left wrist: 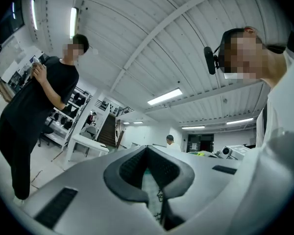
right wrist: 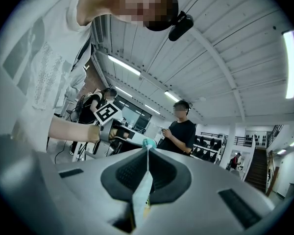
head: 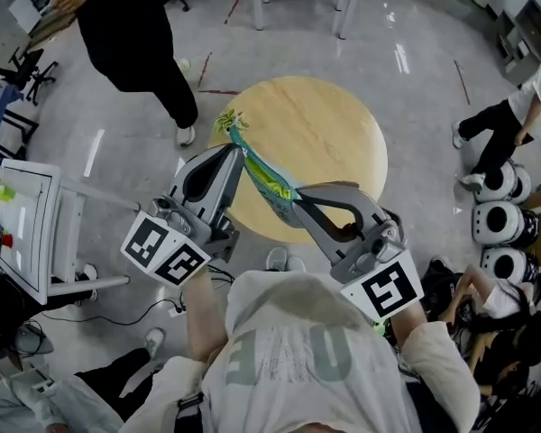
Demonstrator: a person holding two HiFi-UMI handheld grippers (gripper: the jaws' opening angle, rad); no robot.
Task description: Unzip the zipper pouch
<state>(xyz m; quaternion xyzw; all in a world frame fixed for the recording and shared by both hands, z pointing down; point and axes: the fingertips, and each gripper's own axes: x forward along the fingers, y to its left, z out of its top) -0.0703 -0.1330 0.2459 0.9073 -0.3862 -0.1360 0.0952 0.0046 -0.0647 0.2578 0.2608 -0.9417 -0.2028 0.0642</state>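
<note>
The zipper pouch [head: 266,180], teal with green and yellow print, hangs stretched in the air above a round wooden table [head: 329,129]. My left gripper [head: 239,150] is shut on the pouch's upper part, just below its leafy tip. My right gripper [head: 299,200] is shut on the pouch's lower end. In the left gripper view, thin pale teal fabric [left wrist: 151,185] is pinched between the shut left gripper [left wrist: 147,153] pads. In the right gripper view, the pouch's edge [right wrist: 143,187] stands upright between the shut right gripper [right wrist: 147,153] pads. The zipper pull is not clearly visible.
A person in black [head: 135,34] stands beyond the table's far left. A white cart [head: 27,224] is at the left. White round machines [head: 500,215] and a seated person [head: 487,296] are at the right. Table legs [head: 343,7] show at the top.
</note>
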